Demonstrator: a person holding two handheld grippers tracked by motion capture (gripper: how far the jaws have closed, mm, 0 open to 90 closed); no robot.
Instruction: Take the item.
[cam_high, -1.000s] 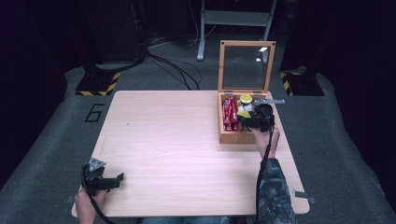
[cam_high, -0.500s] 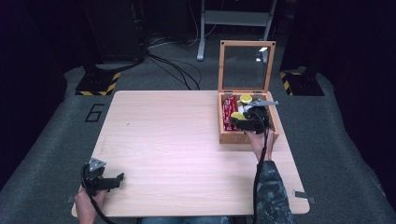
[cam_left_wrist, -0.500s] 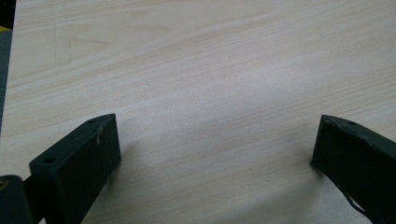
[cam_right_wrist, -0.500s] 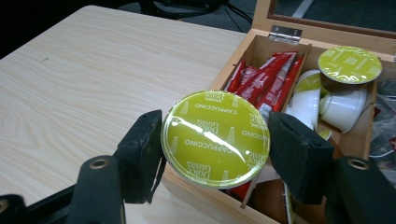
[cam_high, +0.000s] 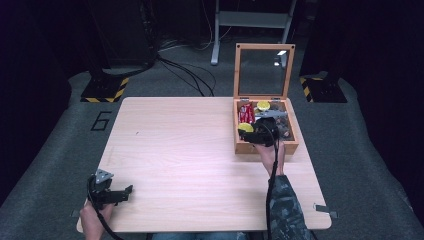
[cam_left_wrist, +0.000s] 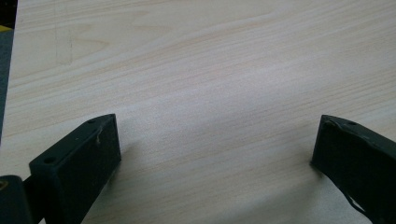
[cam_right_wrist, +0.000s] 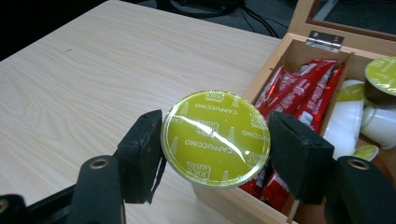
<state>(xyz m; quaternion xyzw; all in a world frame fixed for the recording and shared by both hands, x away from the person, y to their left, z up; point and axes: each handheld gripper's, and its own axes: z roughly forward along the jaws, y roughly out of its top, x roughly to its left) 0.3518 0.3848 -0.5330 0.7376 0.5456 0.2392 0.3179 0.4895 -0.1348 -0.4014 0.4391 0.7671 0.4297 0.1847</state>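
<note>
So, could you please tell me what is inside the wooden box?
The wooden box holds red sachets and more capsules. The right claw holds a green capsule that covers the near corner.

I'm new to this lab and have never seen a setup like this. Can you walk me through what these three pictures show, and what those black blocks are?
There is no robot here: a person holds a two-jaw tool in each hand at a wooden table. The high view looks down from above. The left hand-held gripper rests near the table's front corner; the right hand-held gripper is at the open wooden box with its glass lid raised.

The other two pictures come from cameras riding on the grippers, so the black blocks are their own jaws. The left gripper view shows jaws wide apart over bare tabletop. In the right gripper view the jaws clamp a yellow-green capsule printed CAPPUCCINO, above the box's edge. Inside lie red sachets and more capsules.
</note>
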